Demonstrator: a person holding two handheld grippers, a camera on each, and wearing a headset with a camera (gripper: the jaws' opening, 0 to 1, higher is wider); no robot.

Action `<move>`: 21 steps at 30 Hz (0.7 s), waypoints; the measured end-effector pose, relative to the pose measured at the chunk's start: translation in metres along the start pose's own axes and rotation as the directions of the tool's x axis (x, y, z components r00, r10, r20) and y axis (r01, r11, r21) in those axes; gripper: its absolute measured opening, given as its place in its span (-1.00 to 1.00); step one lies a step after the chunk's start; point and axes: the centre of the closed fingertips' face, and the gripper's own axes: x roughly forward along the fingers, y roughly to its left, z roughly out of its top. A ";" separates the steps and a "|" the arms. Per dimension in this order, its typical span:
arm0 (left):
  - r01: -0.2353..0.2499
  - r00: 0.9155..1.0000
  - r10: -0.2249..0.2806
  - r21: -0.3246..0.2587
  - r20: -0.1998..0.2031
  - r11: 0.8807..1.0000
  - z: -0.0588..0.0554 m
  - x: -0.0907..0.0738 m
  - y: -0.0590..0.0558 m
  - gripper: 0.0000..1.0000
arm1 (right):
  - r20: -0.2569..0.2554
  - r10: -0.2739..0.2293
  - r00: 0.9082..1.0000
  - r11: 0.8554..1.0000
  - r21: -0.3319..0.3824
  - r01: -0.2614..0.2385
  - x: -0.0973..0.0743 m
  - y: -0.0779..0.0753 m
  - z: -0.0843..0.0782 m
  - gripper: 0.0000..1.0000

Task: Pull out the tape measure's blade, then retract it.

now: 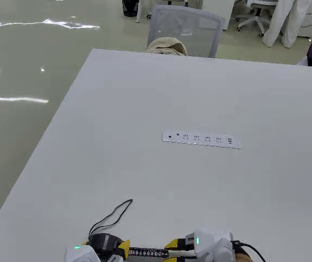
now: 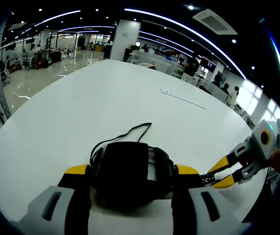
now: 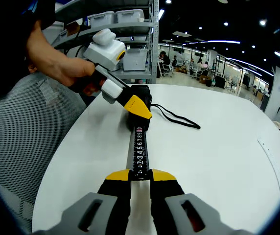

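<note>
White counter point(image 1: 145, 109) stretched across the head view, a power strip point(image 1: 201, 139) at its centre; at 6 o'clock was the tape measure point(image 1: 104, 241), its blade point(image 1: 148, 252) partly out. In the left gripper view, the left hand-held gripper point(image 2: 130, 172) clamped the black case point(image 2: 130, 161). In the right gripper view, the right hand-held gripper point(image 3: 140, 175) pinched the blade, with the case at 12 o'clock.

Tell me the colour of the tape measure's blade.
The blade is black with white numerals; the right gripper view shows it best.
</note>
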 end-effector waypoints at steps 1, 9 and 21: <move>0.001 1.000 -0.001 -0.002 0.001 1.000 0.000 0.000 0.000 0.28 | 0.000 -0.001 1.000 1.000 0.000 0.001 0.000 0.000 0.001 -0.74; 0.004 1.000 -0.003 -0.008 0.001 1.000 0.001 -0.001 0.001 0.28 | 0.001 -0.003 1.000 1.000 -0.006 0.003 0.004 0.000 0.003 -0.74; 0.007 1.000 -0.007 -0.011 0.000 1.000 0.001 -0.001 0.002 0.28 | 0.012 0.001 1.000 1.000 -0.014 -0.001 0.012 0.000 0.012 -0.74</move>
